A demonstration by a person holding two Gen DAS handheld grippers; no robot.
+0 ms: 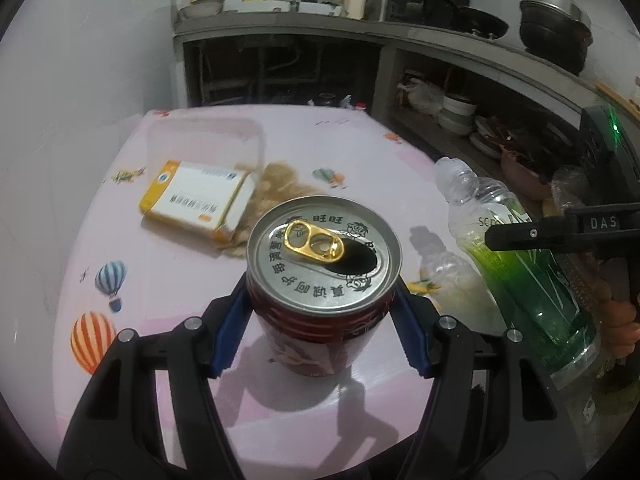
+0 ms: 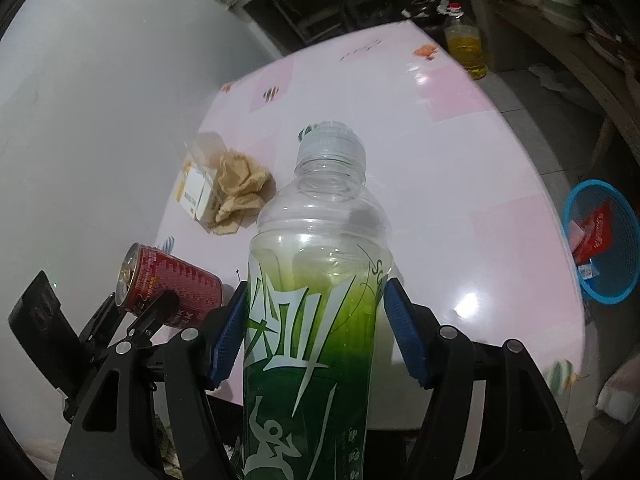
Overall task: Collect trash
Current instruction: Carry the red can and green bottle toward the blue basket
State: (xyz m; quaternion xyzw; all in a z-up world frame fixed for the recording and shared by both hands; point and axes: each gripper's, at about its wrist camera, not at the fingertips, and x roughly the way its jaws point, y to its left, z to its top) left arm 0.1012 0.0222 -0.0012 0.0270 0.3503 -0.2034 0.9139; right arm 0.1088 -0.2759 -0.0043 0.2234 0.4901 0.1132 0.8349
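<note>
Left wrist view is showing a red can (image 1: 320,280) with a silver top and gold pull tab sitting in the centre of the frame, where the left gripper (image 1: 320,332) is clamping it between blue pads pressing on both sides of its body. Above and left of the can, a yellow and white box (image 1: 198,200) is lying on the pink table (image 1: 360,140) against a crumpled brown paper (image 1: 280,188). A clear plastic container (image 1: 204,140) is standing just behind the box. At the right edge, a green bottle (image 1: 532,280) is showing beside a black gripper arm.

Right wrist view is filling its centre with the same green bottle (image 2: 316,300), empty and capped, which the right gripper (image 2: 316,340) is gripping with its blue pads against the labelled sides. At lower left the can (image 2: 168,288) is appearing tilted in the other gripper's fingers. Box (image 2: 196,188) and brown paper (image 2: 240,188) are lying left of centre on the table (image 2: 480,160). A blue basket (image 2: 600,240) holding red wrappers is sitting at the right edge, below the tabletop.
</note>
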